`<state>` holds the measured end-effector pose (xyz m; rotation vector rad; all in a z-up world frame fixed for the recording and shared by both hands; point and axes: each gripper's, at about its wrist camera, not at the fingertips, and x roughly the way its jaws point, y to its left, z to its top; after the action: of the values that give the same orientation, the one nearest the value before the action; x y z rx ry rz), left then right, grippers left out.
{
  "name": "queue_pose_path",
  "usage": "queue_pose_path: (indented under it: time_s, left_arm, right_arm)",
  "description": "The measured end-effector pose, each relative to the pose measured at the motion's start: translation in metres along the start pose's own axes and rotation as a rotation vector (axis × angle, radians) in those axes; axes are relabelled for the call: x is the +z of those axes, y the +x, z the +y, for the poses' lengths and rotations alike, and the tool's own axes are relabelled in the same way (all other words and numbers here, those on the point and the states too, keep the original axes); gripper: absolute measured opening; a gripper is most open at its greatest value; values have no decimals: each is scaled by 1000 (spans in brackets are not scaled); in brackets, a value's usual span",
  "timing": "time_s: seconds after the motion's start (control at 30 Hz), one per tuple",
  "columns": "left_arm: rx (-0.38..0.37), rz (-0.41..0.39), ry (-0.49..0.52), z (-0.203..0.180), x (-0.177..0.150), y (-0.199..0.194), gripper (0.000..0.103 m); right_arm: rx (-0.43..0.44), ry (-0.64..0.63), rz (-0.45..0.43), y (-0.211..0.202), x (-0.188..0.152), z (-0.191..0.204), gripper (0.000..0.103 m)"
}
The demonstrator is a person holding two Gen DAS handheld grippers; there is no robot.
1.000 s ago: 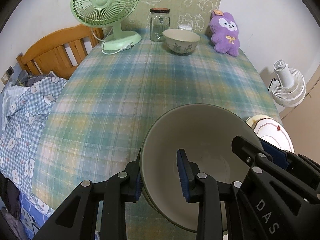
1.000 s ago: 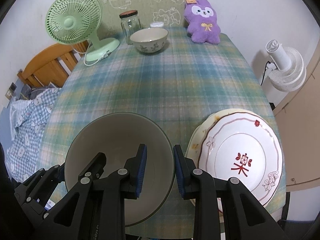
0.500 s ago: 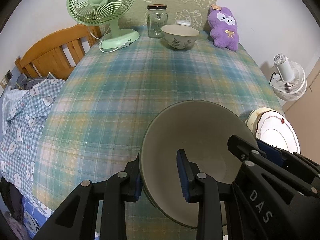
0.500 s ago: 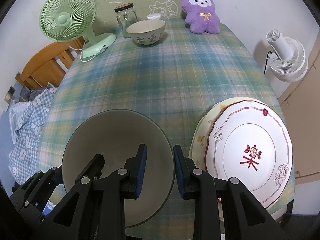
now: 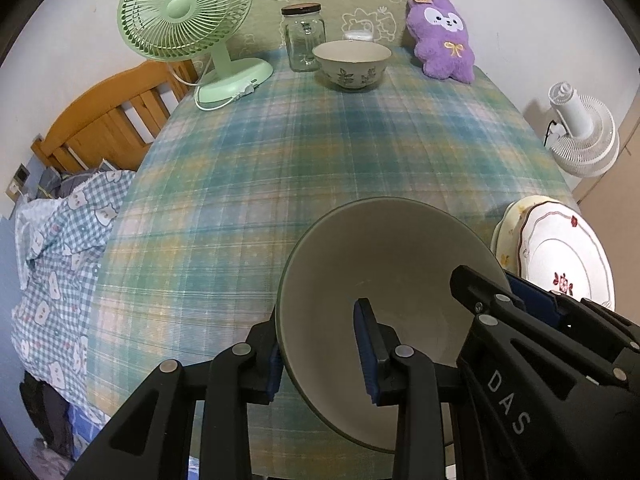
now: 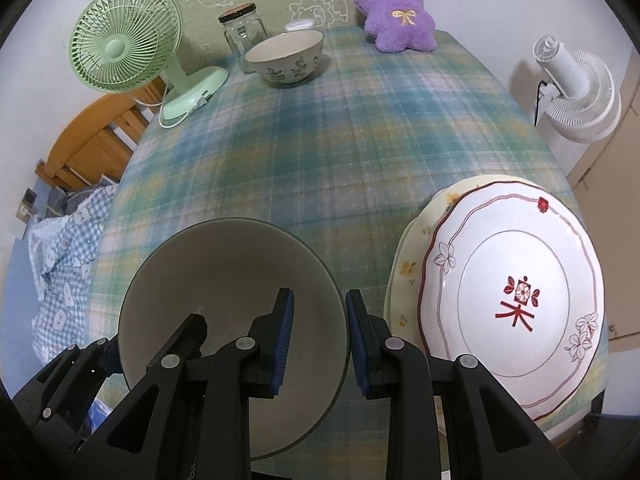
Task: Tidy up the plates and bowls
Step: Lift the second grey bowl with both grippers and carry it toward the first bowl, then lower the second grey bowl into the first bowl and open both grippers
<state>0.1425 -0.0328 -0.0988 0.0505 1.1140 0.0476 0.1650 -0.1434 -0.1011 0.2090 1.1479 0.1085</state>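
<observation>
- While both grippers clamp its rim, the grey-green bowl (image 5: 384, 280) sits tilted and empty over the plaid tablecloth (image 5: 320, 152).
- Left gripper (image 5: 320, 350): jaws narrowed onto the bowl's left wall, one pad inside, one outside.
- Right gripper (image 6: 318, 340): jaws pinched on the bowl's right wall.
- Stacked plates (image 6: 516, 300), just right of the bowl, carry nothing.
- Floral bowl (image 6: 286, 60), far beyond the bowl, appears empty; the lidded glass jar (image 6: 242, 34) beside it likewise.
</observation>
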Motion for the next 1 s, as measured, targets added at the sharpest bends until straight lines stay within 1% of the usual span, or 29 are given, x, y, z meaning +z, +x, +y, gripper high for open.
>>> queue_pose_path:
  time_s: [0.13, 0.2, 0.27, 0.47, 0.63, 0.73, 0.77, 0.8, 0.87, 0.9, 0.93, 0.97, 1.0]
  left_arm:
    - [19, 10, 17, -2, 0, 0, 30]
    - [44, 15, 31, -2, 0, 1, 30]
    - [49, 28, 31, -1, 0, 3, 30]
    - [42, 24, 19, 1, -1, 5, 30]
    - [22, 36, 6, 4, 0, 10, 38]
    - [-10, 31, 1, 5, 3, 6, 41]
    - [-25, 24, 0, 7, 5, 3, 45]
    - [-32, 20, -1, 8, 7, 0, 55]
    - [-36, 5, -5, 9, 11, -7, 67]
    - [-39, -9, -6, 10, 14, -13, 69]
    - [-40, -19, -8, 11, 18, -17, 71]
    - [-37, -28, -10, 13, 21, -21, 75]
    - [-40, -39, -13, 16, 26, -27, 79]
  right_arm:
    - [13, 6, 9, 2, -1, -1, 30]
    - [22, 10, 15, 4, -1, -2, 30]
    - [8, -1, 12, 5, -3, 0, 30]
    - [9, -12, 10, 5, -4, 1, 30]
    - [0, -36, 23, 2, -2, 3, 30]
    - [-11, -68, 11, -5, 2, 7, 30]
    - [-15, -86, 5, -9, 4, 10, 30]
    - [-20, -105, -2, -14, 6, 13, 30]
    - [-16, -130, -12, -23, 11, 16, 31]
    - [-14, -139, -20, -29, 14, 18, 33]
    - [-14, -142, -32, -35, 17, 19, 41]
    - [-12, -141, -47, -41, 20, 20, 52]
    - [-7, -138, -68, -47, 23, 21, 58]
